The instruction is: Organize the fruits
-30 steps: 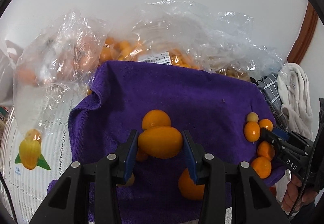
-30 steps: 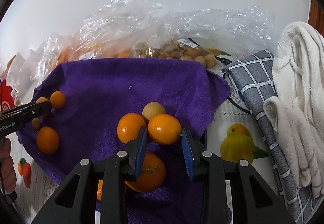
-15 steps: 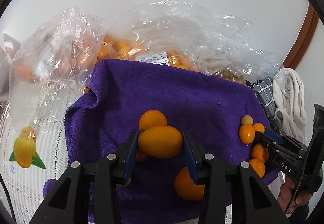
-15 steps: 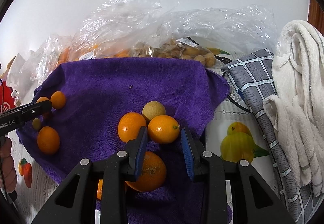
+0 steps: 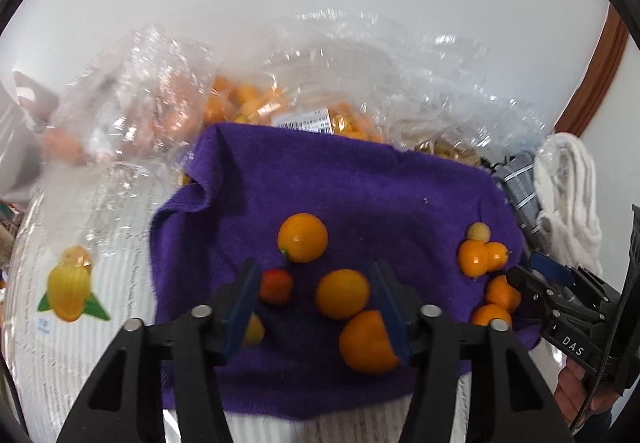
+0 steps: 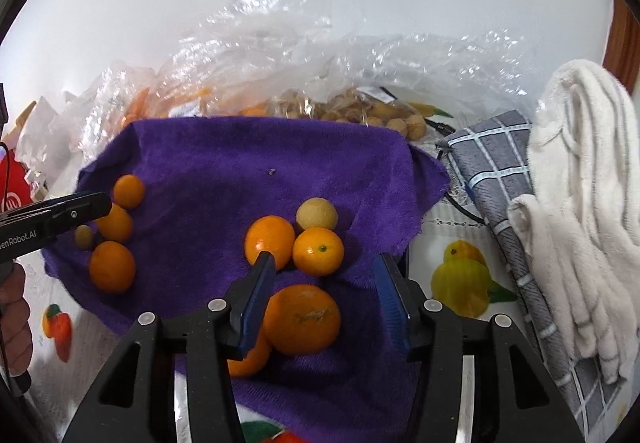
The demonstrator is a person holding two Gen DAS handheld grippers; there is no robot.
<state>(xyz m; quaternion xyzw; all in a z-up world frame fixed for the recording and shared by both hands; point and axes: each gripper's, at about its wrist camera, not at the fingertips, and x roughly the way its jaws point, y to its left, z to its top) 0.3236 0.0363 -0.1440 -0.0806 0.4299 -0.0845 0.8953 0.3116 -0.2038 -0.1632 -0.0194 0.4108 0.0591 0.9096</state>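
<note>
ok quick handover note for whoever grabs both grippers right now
Left gripper: open, empty, fingers either side of a small orange fruit on the purple towel.
Right gripper: open, empty, above a large orange.
Done: two fruit groups on the towel, one at each side.
Left: bagged fruit behind the towel is unsorted; the pale round fruit sits among oranges.

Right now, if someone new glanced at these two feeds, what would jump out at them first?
The purple towel spread mid-table, dotted with loose oranges: a cluster by the open right gripper, including a big orange between its fingers, and another group at the towel's left end near the open left gripper. Behind the towel, crinkled clear plastic bags hold more fruit; a white towel is heaped at the right.
</note>
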